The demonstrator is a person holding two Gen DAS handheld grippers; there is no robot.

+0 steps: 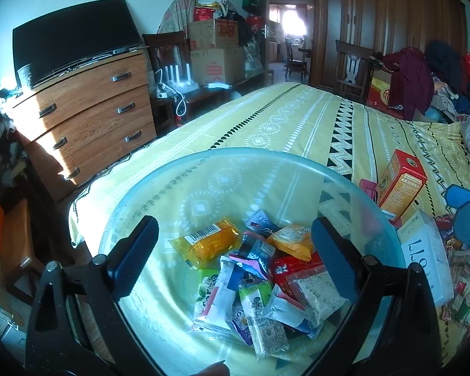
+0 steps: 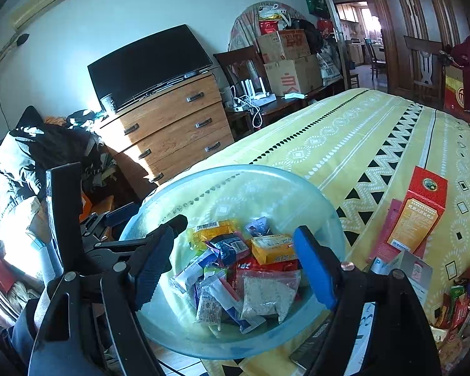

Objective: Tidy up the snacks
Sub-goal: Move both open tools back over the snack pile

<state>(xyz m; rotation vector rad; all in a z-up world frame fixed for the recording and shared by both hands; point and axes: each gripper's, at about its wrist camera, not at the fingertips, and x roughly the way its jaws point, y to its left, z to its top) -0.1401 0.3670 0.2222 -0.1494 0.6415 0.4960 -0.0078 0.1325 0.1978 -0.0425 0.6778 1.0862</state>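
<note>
A clear blue-tinted glass bowl [image 1: 222,156] sits on the yellow patterned bed and holds several snack packets [image 1: 253,269], among them an orange one [image 1: 208,242] and a clear bag of grains [image 1: 318,289]. My left gripper [image 1: 235,260] is open and empty, its fingers over the bowl. My right gripper [image 2: 232,266] is open and empty, also over the bowl [image 2: 235,172] and its packets [image 2: 235,269]. The left gripper shows at the left of the right wrist view [image 2: 109,238]. A blue part of the right gripper shows at the right edge of the left wrist view [image 1: 467,216].
A red and orange box [image 1: 401,185] stands right of the bowl [image 2: 420,213], beside a white box [image 1: 426,260]. A heap of loose snacks [image 2: 460,307] lies at the bed's right edge. A wooden dresser [image 1: 84,116] with a TV stands beyond the bed.
</note>
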